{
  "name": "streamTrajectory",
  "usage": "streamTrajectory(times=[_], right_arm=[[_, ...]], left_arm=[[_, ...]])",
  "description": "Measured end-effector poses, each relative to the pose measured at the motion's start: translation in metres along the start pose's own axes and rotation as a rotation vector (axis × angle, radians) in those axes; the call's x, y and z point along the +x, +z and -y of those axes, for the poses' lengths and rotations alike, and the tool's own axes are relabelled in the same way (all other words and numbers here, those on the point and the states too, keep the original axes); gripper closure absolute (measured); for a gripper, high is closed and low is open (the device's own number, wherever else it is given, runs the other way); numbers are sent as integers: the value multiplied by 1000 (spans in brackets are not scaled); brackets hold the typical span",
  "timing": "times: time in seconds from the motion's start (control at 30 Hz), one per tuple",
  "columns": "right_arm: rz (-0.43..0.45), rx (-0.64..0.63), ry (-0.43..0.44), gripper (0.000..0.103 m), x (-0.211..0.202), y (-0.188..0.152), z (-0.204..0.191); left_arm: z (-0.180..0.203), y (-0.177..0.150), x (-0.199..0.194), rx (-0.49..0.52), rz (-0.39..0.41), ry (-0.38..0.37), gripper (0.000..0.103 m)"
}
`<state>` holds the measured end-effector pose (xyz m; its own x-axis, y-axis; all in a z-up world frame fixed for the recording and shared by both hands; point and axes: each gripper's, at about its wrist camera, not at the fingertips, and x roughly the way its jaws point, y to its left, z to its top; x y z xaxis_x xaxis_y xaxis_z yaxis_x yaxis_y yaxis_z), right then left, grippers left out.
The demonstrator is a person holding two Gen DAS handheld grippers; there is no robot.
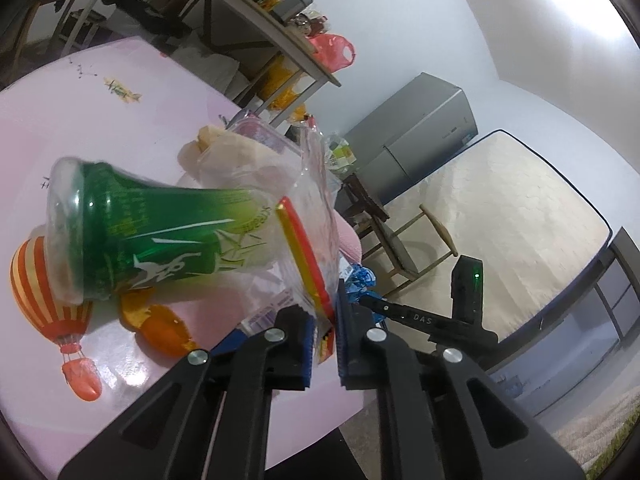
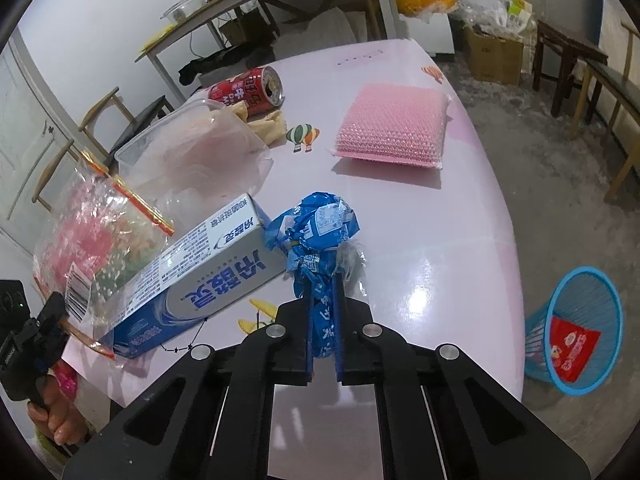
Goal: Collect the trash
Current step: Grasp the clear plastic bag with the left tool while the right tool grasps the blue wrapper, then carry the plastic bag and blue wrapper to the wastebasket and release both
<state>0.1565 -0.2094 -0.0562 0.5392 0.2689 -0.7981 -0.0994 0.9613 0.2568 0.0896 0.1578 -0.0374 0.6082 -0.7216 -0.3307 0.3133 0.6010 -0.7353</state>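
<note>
The collecting looks barely begun. On the left, the left gripper (image 1: 324, 332) is closed on the edge of a clear plastic bag (image 1: 308, 216) with a red and yellow strip, its pads pinching the film at the near table edge. A green bottle (image 1: 132, 232) shows behind the bag's film, over orange peel (image 1: 160, 328); whether it lies inside the bag cannot be told. Further right, a blue-and-white carton (image 2: 208, 280) lies on its side touching the bag, with a clear plastic container (image 2: 192, 152) behind it and a red can (image 2: 248, 92) on its side farther back. Just beside the carton, the right gripper (image 2: 324, 312) is clamped on a crumpled blue wrapper (image 2: 320, 236), whose upper end stands above the jaws. A pink bubble-wrap pad (image 2: 392, 132) lies well apart on the right of the table. Off the table's right edge, a blue mesh bin (image 2: 576, 332) stands on the floor holding only a red packet (image 2: 572, 348), so most of the trash seems to remain.

The pink table (image 2: 440, 240) is glossy, printed with balloons and planes. Around it are wooden chairs, a cluttered shelf table (image 1: 256, 20), a grey cabinet (image 1: 420, 136), cardboard boxes and a gritty concrete floor.
</note>
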Motion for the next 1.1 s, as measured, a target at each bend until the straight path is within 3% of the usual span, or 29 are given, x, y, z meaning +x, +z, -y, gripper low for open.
streamTrajectory(times=[0.73,0.93,1.1], right_arm=[[140,31,-22,100,-53,-8,10],[223,110,-56,100,-94,-21,39],[295,233,-168,100,-137,-44,92]], left_arm=[[50,13,12,218,35,-94,97],[90,14,48,350,-33,-147,97],[136,8,91,471,-122,-243,98]])
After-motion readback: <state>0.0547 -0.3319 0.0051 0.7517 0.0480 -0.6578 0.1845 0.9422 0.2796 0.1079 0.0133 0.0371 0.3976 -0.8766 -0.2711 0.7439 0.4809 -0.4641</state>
